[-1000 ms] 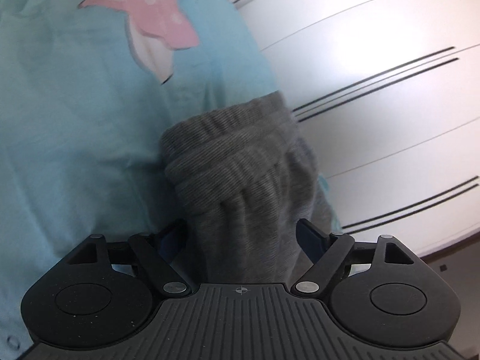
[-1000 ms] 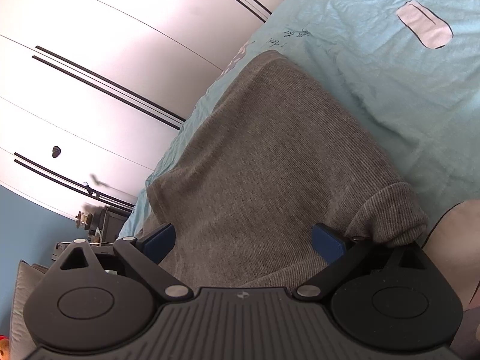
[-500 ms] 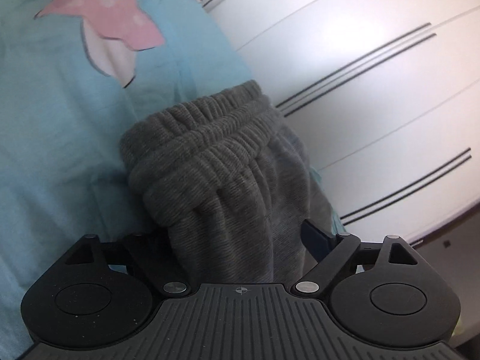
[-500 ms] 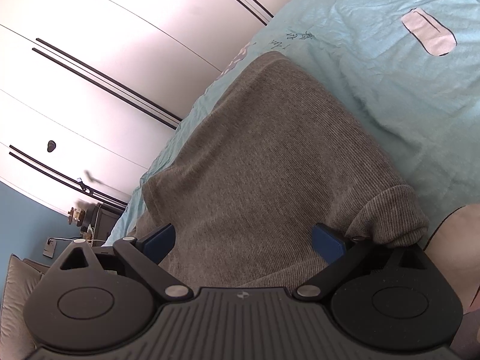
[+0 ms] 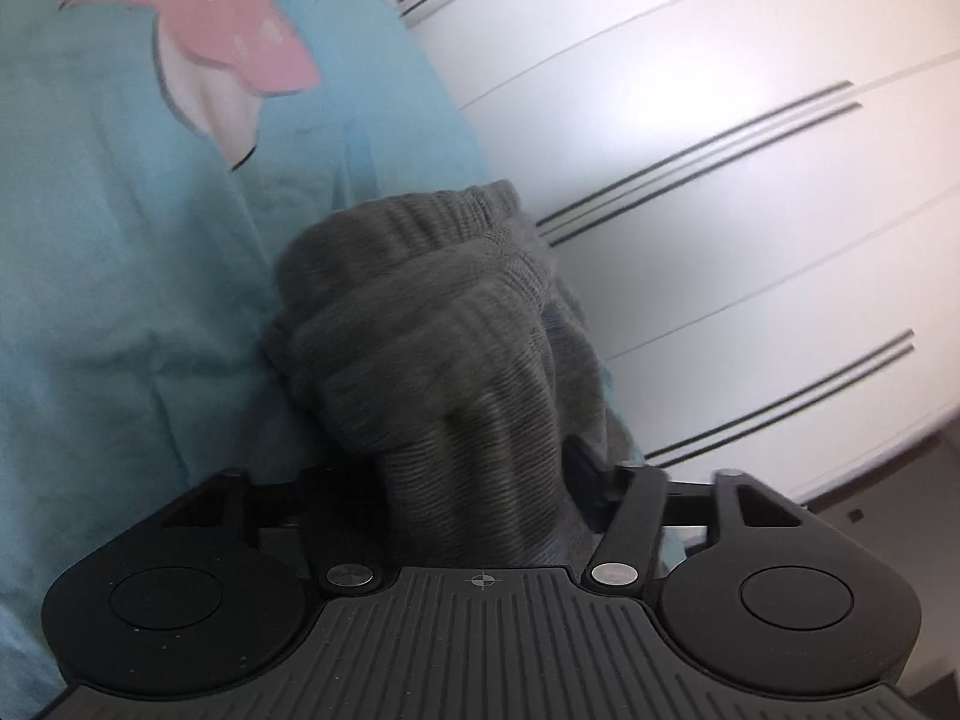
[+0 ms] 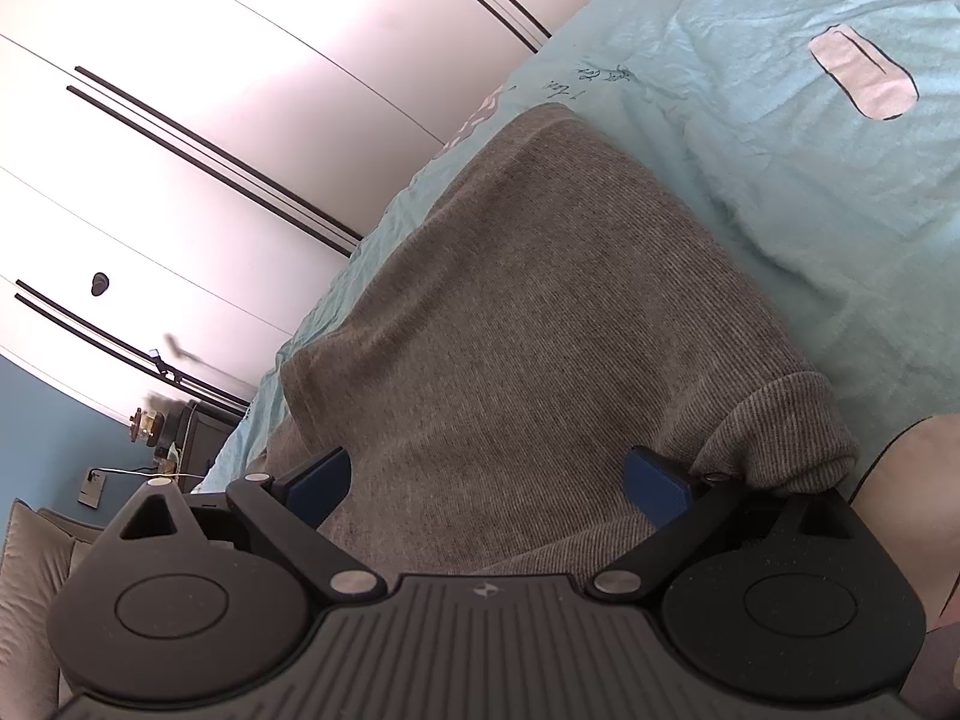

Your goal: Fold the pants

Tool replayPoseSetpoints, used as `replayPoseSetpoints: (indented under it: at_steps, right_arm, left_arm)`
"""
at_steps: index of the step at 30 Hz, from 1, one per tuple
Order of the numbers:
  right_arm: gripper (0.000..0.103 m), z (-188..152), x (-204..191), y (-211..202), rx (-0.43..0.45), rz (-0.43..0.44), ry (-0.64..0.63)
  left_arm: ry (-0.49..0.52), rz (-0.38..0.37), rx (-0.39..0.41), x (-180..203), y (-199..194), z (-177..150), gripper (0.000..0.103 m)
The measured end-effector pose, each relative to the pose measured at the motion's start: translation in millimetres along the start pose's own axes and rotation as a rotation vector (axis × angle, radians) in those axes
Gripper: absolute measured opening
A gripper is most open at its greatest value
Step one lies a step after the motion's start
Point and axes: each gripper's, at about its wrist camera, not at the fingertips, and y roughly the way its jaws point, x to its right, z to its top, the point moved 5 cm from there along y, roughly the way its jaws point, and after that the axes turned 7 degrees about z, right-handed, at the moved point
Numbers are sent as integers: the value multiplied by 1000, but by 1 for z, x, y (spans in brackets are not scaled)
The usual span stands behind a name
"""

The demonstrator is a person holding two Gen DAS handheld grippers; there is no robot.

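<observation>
Grip: while the left tool (image 5: 474,480) has just been closing, bunched waistband sits between its pads; clenched or not, cannot tell.
Right tool (image 6: 486,480): spread wide over the pants (image 6: 540,312).
Pants: lower centre, on the bed (image 6: 780,168).
Advice: pinch all layers before lifting.

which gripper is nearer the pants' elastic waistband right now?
Left. The left gripper has the gathered waistband bunched just ahead of it, its jaws having just been closing on that fabric. The right gripper straddles flat gray fabric; no waistband shows there.

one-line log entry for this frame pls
left gripper: closing, gray pants bunched between jaws | right gripper: open over pants | surface: teal bedsheet
</observation>
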Motion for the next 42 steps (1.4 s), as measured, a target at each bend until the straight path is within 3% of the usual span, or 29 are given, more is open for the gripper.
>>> replayPoseSetpoints:
  at_steps: [3,4,6,10,13,19,25,29,33,36,38,40,41,42]
  right_arm:
    - [98,0,1,0,2,2,4]
    - [98,0,1,0,4,2,6]
    - [98,0,1,0,7,0,7]
    - [98,-2,-2,0,14,-10,-12]
    - [98,-1,-6,-1,0,-21,-30]
    - [98,7,-16,-20,47,23,-35]
    - [98,22,-24,-57,179,114,-17]
    - [98,36,-15,-87,275,174,33]
    - [98,45,5,-111,359,186,58]
    - [98,47,32,-115,390,219,181]
    - [98,48,43,-111,375,219,231]
    - [98,48,43,-105,353,228,221]
    - [98,49,42,-103,341,230,210]
    - [98,49,40,-100,329,234,201]
  left_arm:
    - [-28,-5,-4,1,7,-1,60]
    - [-37,5,-6,-1,6,-3,45]
    - [-63,14,-14,-6,-2,-11,35]
    - [-66,20,17,4,-19,-12,27]
    - [13,63,68,19,-40,-20,25]
    - [124,51,137,71,-75,-28,25]
    - [353,-37,201,191,-99,-50,25]
    - [557,-151,179,286,-108,-118,25]
    - [793,-209,68,347,-64,-229,26]
    - [963,-181,-60,362,-24,-326,28]
    - [1039,-87,-197,352,13,-382,31]
    - [1163,53,-364,329,53,-427,35]
    - [1254,107,-386,315,70,-434,36]
    - [1351,106,-333,312,64,-442,40]
